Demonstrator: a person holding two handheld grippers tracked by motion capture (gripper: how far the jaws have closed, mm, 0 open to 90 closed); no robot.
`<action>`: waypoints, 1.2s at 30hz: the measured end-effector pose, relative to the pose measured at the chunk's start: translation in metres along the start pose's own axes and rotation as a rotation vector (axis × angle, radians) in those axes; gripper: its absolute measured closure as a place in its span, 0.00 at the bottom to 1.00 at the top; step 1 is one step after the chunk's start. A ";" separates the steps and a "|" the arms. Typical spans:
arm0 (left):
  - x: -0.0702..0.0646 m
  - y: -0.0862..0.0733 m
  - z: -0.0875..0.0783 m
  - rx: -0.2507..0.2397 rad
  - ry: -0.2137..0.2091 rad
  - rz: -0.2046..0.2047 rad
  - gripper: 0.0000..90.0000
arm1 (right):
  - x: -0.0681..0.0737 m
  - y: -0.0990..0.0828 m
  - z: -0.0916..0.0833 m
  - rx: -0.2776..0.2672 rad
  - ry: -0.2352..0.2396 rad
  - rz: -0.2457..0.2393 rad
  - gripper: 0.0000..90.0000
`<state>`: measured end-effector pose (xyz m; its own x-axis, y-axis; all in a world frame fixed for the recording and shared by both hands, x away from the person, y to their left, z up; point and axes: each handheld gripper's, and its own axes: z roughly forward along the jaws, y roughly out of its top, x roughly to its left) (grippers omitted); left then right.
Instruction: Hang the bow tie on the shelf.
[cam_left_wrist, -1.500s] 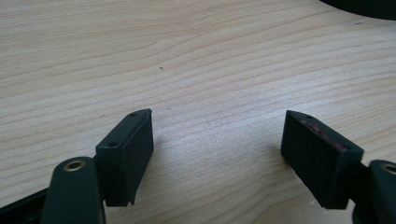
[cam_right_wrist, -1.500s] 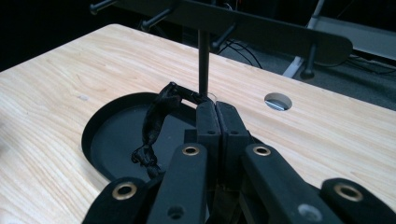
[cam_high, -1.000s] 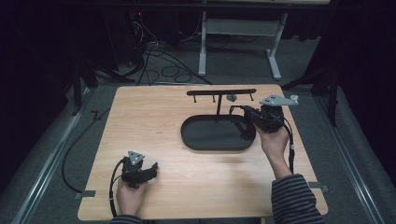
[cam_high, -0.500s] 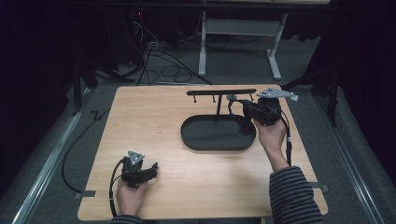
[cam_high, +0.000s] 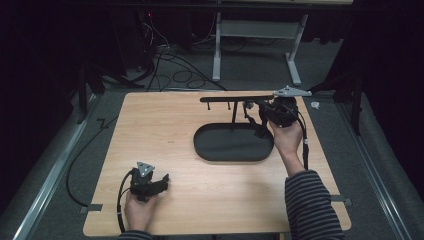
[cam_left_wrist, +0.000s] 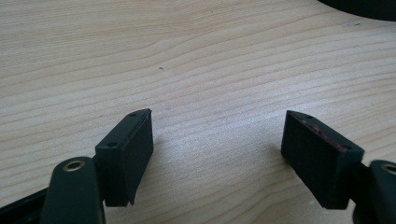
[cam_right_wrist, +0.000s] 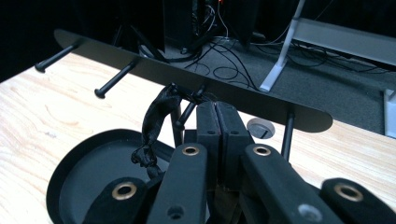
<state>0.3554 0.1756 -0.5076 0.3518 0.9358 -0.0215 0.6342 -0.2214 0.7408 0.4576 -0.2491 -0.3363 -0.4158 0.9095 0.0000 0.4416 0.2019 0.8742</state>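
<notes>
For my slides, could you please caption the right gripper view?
Right gripper, jaws shut, beside a black scrunchie hanging from a peg on the black stand.

- The high view looks forward and down from above the person's side onto the whole pale wooden bench (cam_high: 165, 125), with the dark floor and cables beyond.
- The left gripper view sits low and close over the bench's wood grain, looking between its own wide-apart jaws.
- The right gripper view looks along its closed jaws, close to the black oval metal tray (cam_right_wrist: 88, 163) and black pegged rail (cam_right_wrist: 154, 63), both shared with the high view.
</notes>
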 end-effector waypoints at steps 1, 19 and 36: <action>0.000 0.000 0.000 0.001 -0.001 0.001 0.29 | -0.001 0.000 0.001 -0.001 0.002 -0.002 1.00; 0.000 0.000 0.000 0.003 0.002 0.005 0.28 | -0.004 0.000 0.016 0.027 -0.049 0.003 1.00; -0.001 0.000 0.000 0.004 0.003 0.007 0.28 | -0.007 -0.019 0.020 0.059 -0.056 0.019 1.00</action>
<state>0.3553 0.1751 -0.5076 0.3541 0.9351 -0.0147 0.6344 -0.2286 0.7385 0.4682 -0.2524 -0.3631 -0.3627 0.9318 -0.0125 0.4960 0.2044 0.8440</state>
